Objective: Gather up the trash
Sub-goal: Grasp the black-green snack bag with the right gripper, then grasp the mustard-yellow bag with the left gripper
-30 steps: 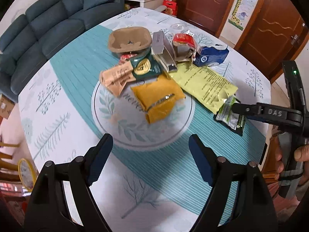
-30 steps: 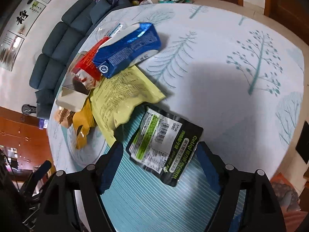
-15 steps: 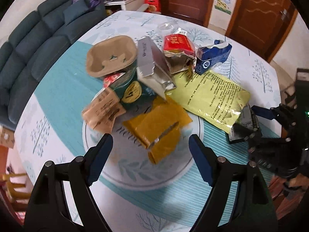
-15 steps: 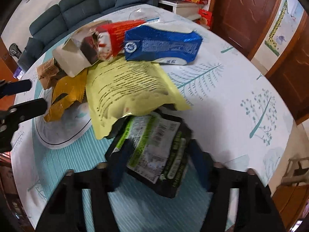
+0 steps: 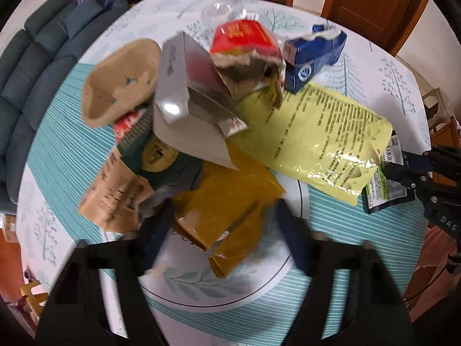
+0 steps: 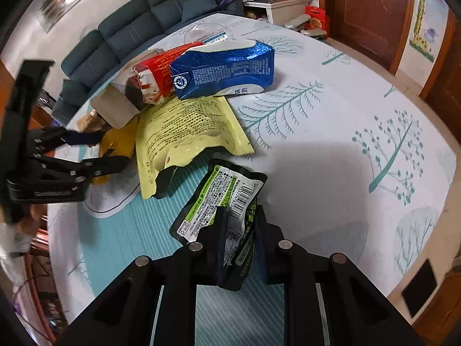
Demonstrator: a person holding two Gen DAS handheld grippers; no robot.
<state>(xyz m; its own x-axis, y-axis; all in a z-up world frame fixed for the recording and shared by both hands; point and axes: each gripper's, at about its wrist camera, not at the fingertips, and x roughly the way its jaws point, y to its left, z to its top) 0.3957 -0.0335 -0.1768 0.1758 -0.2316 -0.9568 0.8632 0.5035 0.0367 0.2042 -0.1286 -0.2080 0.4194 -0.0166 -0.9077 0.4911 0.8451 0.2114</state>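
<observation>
Trash heaped mid-table. Left wrist view: left gripper blurred, jaws just closing, seemingly astride the mustard pouch rather than gripping it; needed a squarer close next. Grey box and brown pouch crowded close beside.

Right wrist view: right gripper, just closed, pinched the crumpled black packet. Called for a straight lift, clear of the yellow bag; open tablecloth alongside.
</observation>
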